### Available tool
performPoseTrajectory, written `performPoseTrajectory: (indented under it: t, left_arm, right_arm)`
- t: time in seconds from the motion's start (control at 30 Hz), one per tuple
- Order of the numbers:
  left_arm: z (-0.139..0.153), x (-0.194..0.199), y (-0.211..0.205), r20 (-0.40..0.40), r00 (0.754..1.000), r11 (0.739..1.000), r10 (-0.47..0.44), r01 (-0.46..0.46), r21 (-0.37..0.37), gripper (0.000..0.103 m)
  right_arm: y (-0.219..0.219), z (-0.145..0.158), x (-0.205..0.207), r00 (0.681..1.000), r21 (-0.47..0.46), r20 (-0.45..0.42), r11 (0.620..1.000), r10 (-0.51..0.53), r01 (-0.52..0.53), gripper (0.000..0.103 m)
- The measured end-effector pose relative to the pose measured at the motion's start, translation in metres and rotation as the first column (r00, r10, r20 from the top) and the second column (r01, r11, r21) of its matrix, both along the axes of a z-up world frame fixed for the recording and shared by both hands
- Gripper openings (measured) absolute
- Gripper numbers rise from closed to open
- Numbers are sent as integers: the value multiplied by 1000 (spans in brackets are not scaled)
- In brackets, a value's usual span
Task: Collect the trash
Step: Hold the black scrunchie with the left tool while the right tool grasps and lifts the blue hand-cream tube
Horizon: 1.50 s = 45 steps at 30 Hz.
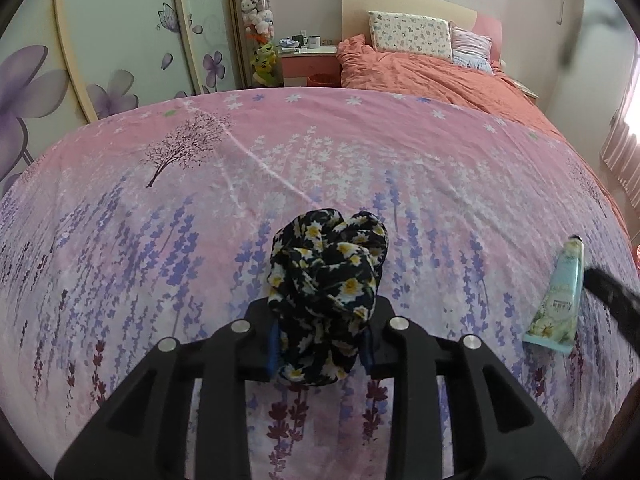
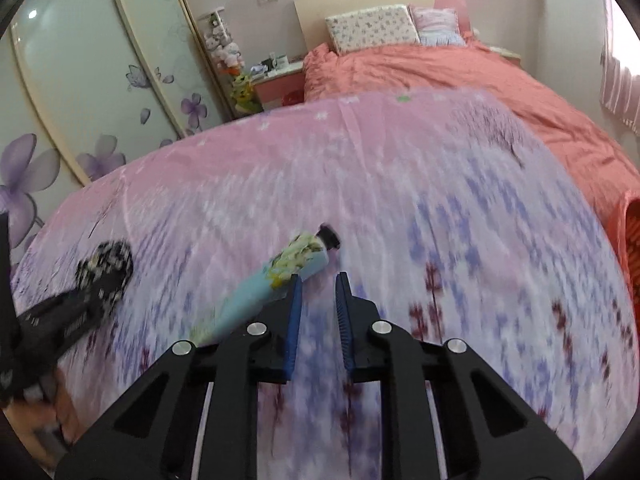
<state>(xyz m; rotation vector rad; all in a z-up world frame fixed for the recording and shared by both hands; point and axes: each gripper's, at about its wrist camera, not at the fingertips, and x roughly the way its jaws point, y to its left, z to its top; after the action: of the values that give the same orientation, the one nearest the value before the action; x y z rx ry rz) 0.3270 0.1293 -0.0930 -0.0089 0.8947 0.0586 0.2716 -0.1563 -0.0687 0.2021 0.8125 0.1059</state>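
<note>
My left gripper (image 1: 322, 336) is shut on a crumpled black cloth with yellow and white daisies (image 1: 328, 280), held just above the pink flowered bedsheet (image 1: 280, 168). A light blue tube with a black cap (image 1: 558, 300) lies on the sheet to the right of it. In the right wrist view the same tube (image 2: 280, 280) lies just left of my right gripper (image 2: 318, 300), which is open and empty; its left finger is beside the tube. The left gripper with the cloth (image 2: 104, 268) shows at the far left there. This view is blurred.
A bed with an orange duvet (image 1: 420, 68) and two pillows stands behind. A wardrobe with purple flower doors (image 1: 100, 60) is at left, a pink nightstand (image 1: 308, 60) and a red bin (image 1: 322, 80) beyond. An orange basket (image 2: 630, 240) is at the right edge.
</note>
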Motion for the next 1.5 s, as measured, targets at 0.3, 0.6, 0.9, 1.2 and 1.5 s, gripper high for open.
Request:
performPoseTrajectory:
  t: [0.3, 0.6, 0.9, 1.2, 1.5]
  left_arm:
    - [0, 0, 0, 0, 1000, 1000, 0, 0, -5, 31]
    - [-1, 0, 2, -1, 1000, 1000, -2, 2, -6, 31]
    - [-2, 2, 4, -1, 1000, 1000, -4, 4, -10, 31]
    - [-2, 3, -1, -2, 1000, 1000, -7, 7, 7, 32]
    - [-2, 4, -3, -2, 1000, 1000, -8, 8, 10, 32]
  right_arm:
    - [-8, 1, -12, 997, 93, -40, 993, -64, 67, 42]
    - [29, -9, 6, 990, 86, -82, 989, -114, 121, 45]
    - [12, -10, -16, 999, -62, -31, 998, 19, -21, 27]
    - [-19, -9, -25, 999, -57, -40, 998, -12, 9, 29]
    - [-15, -8, 3, 998, -35, -41, 998, -50, 49, 34]
